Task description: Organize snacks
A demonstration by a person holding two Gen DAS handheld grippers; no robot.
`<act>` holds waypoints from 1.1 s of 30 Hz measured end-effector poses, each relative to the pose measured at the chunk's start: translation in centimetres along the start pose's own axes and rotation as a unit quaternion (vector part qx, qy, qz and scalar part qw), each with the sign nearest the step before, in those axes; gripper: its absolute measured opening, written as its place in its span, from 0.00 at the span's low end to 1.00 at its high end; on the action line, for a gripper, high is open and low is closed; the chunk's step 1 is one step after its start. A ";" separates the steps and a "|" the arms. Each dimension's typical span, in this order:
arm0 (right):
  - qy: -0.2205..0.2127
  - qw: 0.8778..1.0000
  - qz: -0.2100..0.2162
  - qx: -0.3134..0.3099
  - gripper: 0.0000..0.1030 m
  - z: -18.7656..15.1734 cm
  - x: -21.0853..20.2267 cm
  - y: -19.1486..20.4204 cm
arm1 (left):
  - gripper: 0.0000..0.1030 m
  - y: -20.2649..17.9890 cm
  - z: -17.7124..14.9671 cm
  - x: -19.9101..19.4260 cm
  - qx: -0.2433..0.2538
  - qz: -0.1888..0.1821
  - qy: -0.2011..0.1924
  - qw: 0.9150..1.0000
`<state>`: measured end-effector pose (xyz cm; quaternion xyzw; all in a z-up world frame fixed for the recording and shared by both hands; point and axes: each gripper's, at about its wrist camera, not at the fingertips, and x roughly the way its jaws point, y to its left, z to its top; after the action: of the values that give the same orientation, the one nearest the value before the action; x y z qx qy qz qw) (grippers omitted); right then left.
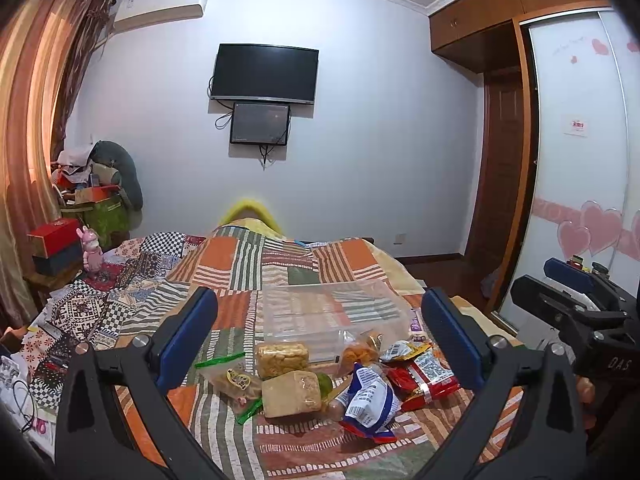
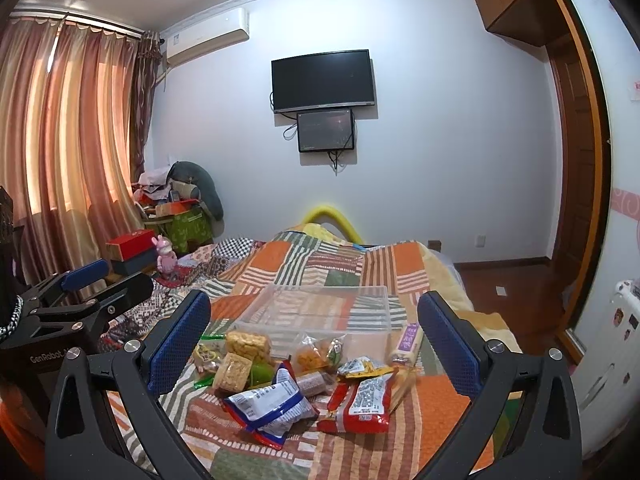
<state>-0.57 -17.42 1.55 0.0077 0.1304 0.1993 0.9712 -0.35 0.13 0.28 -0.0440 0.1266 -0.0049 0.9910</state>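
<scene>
Snacks lie heaped on the quilt in the left wrist view, just in front of a clear bin whose near wall touches the pile. That bin looks like the intended destination, set close so each packet needs only a short carry. The left gripper hangs above the heap with jaws spread wide and nothing between them, framing the two tan rice bars and a blue-white bag. A red packet sits to the right of that bag. The right gripper shows at the frame's right edge, off to the side of the pile, probably held clear so the two tools do not collide.

From the right wrist view the same heap sits centred between the right gripper's blue pads, jaws wide apart and empty. The bin stands empty behind the snacks, open side up. The blue-white bag and red packet are nearest, lying flat and loose, so either would be an easy first pick. A purple-labelled roll leans by the bin's right corner. The left gripper appears at the left edge, well apart from the pile; how its jaws stand cannot be told from this angle.
</scene>
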 end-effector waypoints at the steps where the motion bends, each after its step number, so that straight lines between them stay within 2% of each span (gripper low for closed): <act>1: 0.000 1.000 0.000 0.000 1.00 0.0 0.0 0.0 | 1.00 0.0 0.0 0.0 0.000 0.000 0.000 1.000; 33: -0.003 1.000 0.004 0.002 1.00 0.1 -0.3 0.0 | 1.00 -0.2 -0.1 -0.1 0.001 -0.006 -0.001 1.000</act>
<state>-0.79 -17.47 1.73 0.0114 0.1278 0.2033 0.9707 -0.49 -0.12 0.27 -0.0443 0.1257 -0.0110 0.9910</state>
